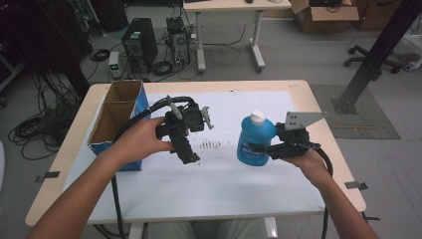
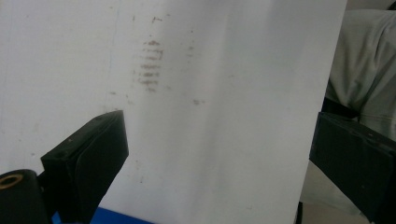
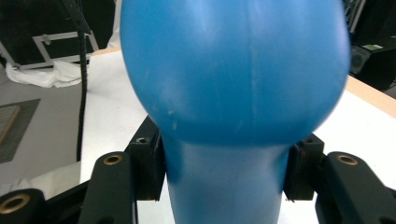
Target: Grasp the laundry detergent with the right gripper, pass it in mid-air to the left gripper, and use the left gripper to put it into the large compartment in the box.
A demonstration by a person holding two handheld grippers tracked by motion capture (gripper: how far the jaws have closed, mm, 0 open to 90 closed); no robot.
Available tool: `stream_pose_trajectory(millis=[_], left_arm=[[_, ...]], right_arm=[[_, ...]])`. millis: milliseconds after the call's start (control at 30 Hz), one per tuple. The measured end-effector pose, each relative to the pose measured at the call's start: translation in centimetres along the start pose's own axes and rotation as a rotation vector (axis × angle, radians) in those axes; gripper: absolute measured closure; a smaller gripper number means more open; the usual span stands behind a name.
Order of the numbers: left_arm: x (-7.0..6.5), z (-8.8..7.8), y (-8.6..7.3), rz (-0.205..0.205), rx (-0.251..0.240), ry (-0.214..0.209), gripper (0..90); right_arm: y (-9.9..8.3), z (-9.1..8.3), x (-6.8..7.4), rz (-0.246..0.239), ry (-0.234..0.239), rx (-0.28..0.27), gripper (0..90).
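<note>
Right gripper (image 1: 268,149) clamping blue bottle (image 1: 255,139), left gripper (image 1: 191,158) agape

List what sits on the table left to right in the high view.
cardboard box → left claw → smudge marks → blue bottle → right claw, shut on the bottle

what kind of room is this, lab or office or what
Most likely a lab or workshop set up for recording. Computer towers stand on the floor among loose cables, an open cardboard box sits by a far desk, and the work table is covered with a white sheet.
</note>
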State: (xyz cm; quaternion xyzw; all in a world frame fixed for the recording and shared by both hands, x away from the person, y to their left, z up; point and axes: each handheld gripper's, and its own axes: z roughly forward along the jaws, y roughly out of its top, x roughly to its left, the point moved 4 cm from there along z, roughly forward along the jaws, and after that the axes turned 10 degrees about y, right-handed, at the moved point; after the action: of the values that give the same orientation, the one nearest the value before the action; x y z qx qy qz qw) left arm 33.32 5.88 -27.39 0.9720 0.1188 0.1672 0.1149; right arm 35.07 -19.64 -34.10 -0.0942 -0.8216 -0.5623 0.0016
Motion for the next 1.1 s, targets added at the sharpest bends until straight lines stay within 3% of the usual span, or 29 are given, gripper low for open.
stream_pose_trajectory(millis=[400,800,1100], left_arm=[[0.1,-2.2,1.1,0.031,-0.018,0.004,4.8],[0.1,-3.9,2.2,0.055,-0.041,-0.020,4.8],[0.2,-4.7,2.6,0.074,-0.045,-0.046,4.8]], right_arm=[[1.4,0.6,0.1,-0.021,0.092,-0.006,43.8],[2.6,1.6,0.2,-0.046,0.177,0.000,43.9],[3.3,2.6,0.3,-0.058,0.283,0.022,43.9]])
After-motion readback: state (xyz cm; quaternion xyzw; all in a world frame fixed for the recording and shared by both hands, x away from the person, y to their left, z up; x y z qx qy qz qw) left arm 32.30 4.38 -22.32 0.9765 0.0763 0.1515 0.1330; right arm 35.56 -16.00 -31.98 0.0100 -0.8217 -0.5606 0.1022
